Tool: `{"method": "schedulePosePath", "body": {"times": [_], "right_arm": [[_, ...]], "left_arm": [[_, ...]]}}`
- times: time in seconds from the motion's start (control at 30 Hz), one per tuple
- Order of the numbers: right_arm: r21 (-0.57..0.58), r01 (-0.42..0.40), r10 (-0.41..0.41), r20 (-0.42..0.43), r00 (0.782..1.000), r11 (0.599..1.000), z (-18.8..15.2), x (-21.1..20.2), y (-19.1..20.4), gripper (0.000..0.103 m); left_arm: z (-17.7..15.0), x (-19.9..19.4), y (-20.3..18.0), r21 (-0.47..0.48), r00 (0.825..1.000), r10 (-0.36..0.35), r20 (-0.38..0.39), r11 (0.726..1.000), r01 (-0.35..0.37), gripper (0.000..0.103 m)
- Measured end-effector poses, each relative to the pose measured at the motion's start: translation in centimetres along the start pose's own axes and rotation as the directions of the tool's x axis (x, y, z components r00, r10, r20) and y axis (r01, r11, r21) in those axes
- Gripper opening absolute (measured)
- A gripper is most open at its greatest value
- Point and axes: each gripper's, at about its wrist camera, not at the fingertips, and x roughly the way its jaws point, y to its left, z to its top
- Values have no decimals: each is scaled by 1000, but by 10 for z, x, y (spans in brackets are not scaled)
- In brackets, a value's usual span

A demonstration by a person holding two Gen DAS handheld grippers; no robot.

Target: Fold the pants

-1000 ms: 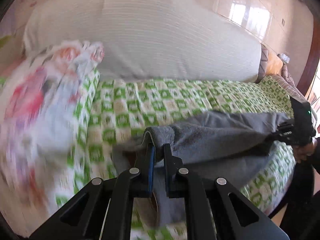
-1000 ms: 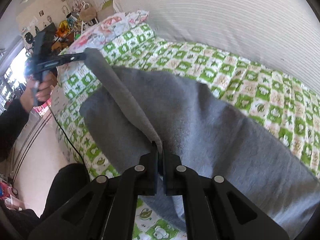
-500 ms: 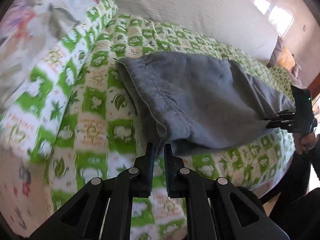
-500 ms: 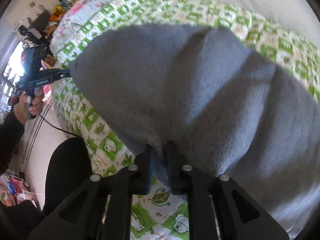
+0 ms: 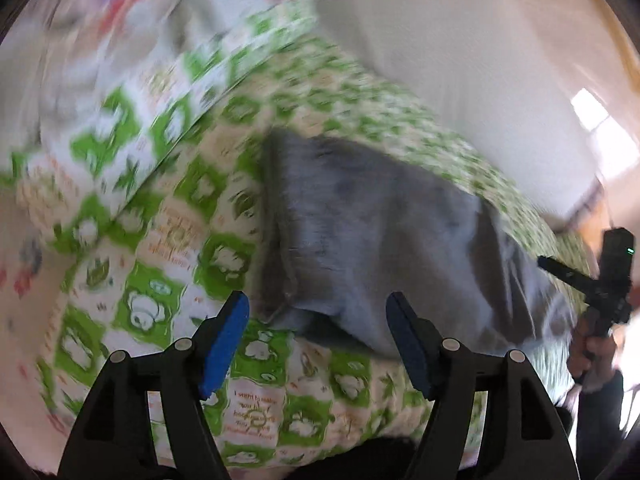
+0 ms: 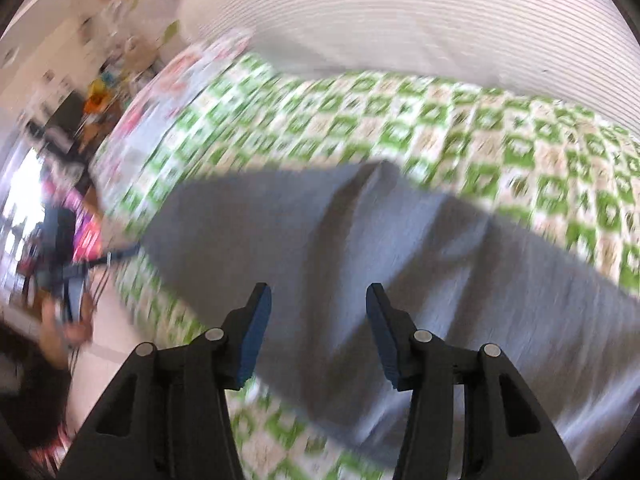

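Blue-padded left gripper with jaws spread wide, empty, just above the near edge of the grey pants. Right gripper likewise parted, holding nothing, hovering over the same cloth. Pants lie doubled over on the green checked bedspread, a ridge running down the middle. Next fold probably needs both claws down at matching corners of one end, pinching all layers, lifted level so edges meet. Striped bolster behind. Both views blurred.
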Motion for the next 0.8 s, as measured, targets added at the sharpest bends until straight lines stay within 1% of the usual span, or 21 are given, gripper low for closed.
{"method": "schedulePosePath", "body": {"times": [0.03,0.1,0.13,0.2,0.27,0.3,0.33,0.37,0.4,0.43,0.47,0.5,0.53,0.57,0.6,0.67,0.7,0.73,0.77,0.8], "right_arm": [[23,9,-10,12,1000,1000,12,3,-4,51],[53,10,-12,35,999,999,37,11,-9,51],[71,11,-13,37,999,997,51,17,-15,51],[88,39,-41,21,999,995,70,31,-20,51],[97,56,-55,-13,998,994,89,53,-28,51],[101,68,-65,-38,997,993,95,66,-33,49],[102,78,-72,-57,996,992,97,74,-35,45],[99,90,-80,-97,992,991,99,89,-39,43],[100,100,-85,-140,986,990,98,104,-43,36],[102,105,-87,-163,983,989,94,112,-45,22],[101,106,-86,-185,979,989,91,121,-47,16],[96,107,-88,-183,979,990,86,124,-47,11],[80,109,-96,-158,983,991,83,123,-43,10],[65,114,-104,-140,985,991,83,121,-39,10],[49,120,-114,-109,988,992,85,115,-34,10],[50,110,-107,-50,993,993,96,106,-28,9],[68,99,-98,-20,995,993,101,102,-27,9],[82,90,-90,-8,996,993,104,103,-28,9],[95,81,-80,-16,997,992,107,112,-31,9],[110,81,-77,-40,996,991,104,125,-34,10]], "left_arm": [[0,6,2,-36,1000,16,-8,999,-16,72],[-1,15,4,-74,999,32,-20,997,-34,72],[-2,21,3,-83,998,46,-31,995,-48,72],[-2,34,0,-83,995,76,-62,993,-81,72],[-3,47,-4,-71,989,121,-82,989,-127,72],[-2,51,-6,-65,986,144,-79,987,-149,72],[-2,53,-7,-62,986,155,-67,985,-159,72],[0,54,-10,-56,985,165,-43,984,-167,71],[1,55,-11,-53,985,169,-29,984,-171,71],[4,55,-12,-53,985,172,-5,984,-172,59],[6,53,-12,-60,984,175,13,983,-174,38],[7,49,-10,-76,989,148,20,986,-146,30],[10,41,-7,-107,994,104,32,989,-100,24],[13,29,-7,-120,995,76,61,990,-69,20],[14,15,-5,-119,993,67,95,991,-56,18],[11,-16,-8,-100,979,99,178,992,-82,14],[9,-24,-6,-102,975,103,197,991,-84,14],[6,-26,-2,-111,977,90,193,991,-69,14],[4,-22,3,-117,980,92,178,991,-71,14],[0,-13,6,-112,982,114,154,989,-97,14]]}}
